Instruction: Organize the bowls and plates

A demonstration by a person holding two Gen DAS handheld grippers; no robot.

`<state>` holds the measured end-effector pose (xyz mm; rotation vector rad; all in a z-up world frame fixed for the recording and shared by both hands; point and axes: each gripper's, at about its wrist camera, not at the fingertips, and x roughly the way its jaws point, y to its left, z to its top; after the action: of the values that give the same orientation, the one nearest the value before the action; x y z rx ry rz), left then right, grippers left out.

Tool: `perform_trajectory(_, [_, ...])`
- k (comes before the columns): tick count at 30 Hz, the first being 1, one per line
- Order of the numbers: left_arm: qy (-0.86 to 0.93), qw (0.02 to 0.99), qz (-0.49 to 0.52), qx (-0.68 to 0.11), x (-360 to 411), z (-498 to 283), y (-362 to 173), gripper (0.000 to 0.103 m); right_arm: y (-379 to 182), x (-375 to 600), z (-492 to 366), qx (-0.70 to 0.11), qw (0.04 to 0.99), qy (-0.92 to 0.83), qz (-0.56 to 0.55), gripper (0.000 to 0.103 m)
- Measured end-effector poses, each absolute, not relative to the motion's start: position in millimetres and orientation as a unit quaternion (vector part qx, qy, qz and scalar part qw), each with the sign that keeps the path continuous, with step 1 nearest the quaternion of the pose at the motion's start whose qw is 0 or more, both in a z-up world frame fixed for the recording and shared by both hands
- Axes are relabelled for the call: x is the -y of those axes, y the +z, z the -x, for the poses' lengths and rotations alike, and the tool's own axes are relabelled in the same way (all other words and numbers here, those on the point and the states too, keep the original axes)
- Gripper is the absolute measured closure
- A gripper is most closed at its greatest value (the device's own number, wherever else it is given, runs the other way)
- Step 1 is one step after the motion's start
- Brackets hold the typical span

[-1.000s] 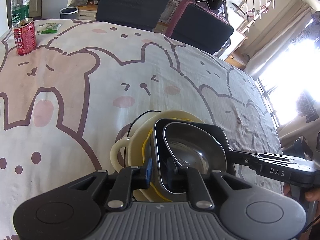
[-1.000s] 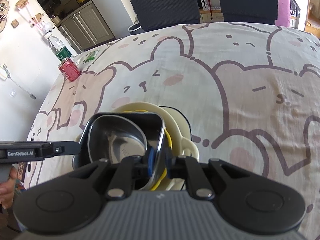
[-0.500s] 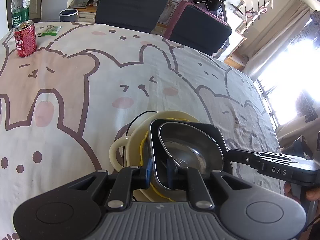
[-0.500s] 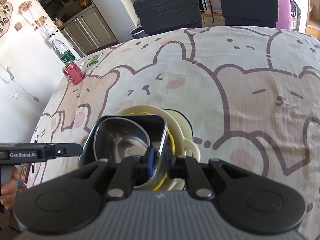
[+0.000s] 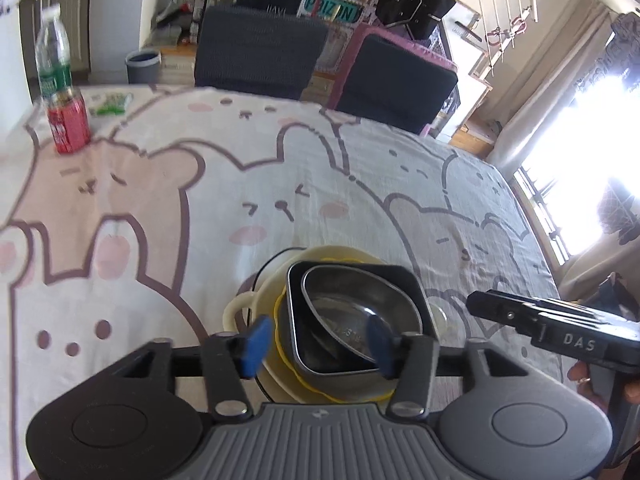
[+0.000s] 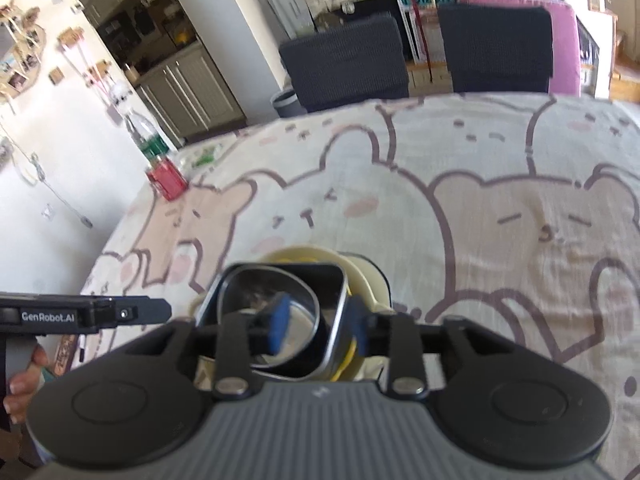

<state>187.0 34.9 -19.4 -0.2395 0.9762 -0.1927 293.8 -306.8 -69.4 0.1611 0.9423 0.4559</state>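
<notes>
Grippers (image 5: 316, 340) (image 6: 318, 326) spread wide over stacked bowls (image 5: 352, 312)

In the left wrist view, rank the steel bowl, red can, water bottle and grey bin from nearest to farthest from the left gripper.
From the left gripper:
1. Steel bowl, right at the fingertips, nested in the black dish on the stack.
2. Red can, far left on the tablecloth.
3. Water bottle, just behind the can at the table's edge.
4. Grey bin, on the floor beyond the table.

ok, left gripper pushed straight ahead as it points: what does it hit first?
Most likely the black square dish with the steel bowl nested in it; the open left gripper straddles the near rim. Depth is uncertain.
</notes>
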Motion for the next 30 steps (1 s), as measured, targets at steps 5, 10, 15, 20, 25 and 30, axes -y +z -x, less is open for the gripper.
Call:
perform_trajectory(5, [-0.078,0.892,0.081,-0.438,-19,-159,13,0.019,-43,316,-271,-0.415,0.882,0.207,-0.079,0.04])
perform_trajectory(10, [-0.076,0.913,0.056,-0.397,-10,-122,41,0.004,-20,325,-239,-0.382,0.9,0.198,-0.075,0.033])
perform_trajectory(15, [-0.073,0.931,0.043,-0.355,-6,-84,59,0.0,-9,328,-203,-0.347,0.915,0.198,-0.062,0.025])
perform_trajectory(20, [-0.058,0.941,0.05,-0.331,-14,-54,55,0.0,-4,330,-171,-0.314,0.927,0.194,-0.062,0.01])
perform_trajectory(25, [-0.054,0.954,0.036,-0.294,-20,-29,44,0.0,-8,334,-142,-0.278,0.943,0.172,-0.06,0.001])
perform_trajectory(30, [-0.037,0.963,0.01,-0.268,-23,-15,28,0.0,-17,338,-124,-0.261,0.952,0.152,-0.054,0.0])
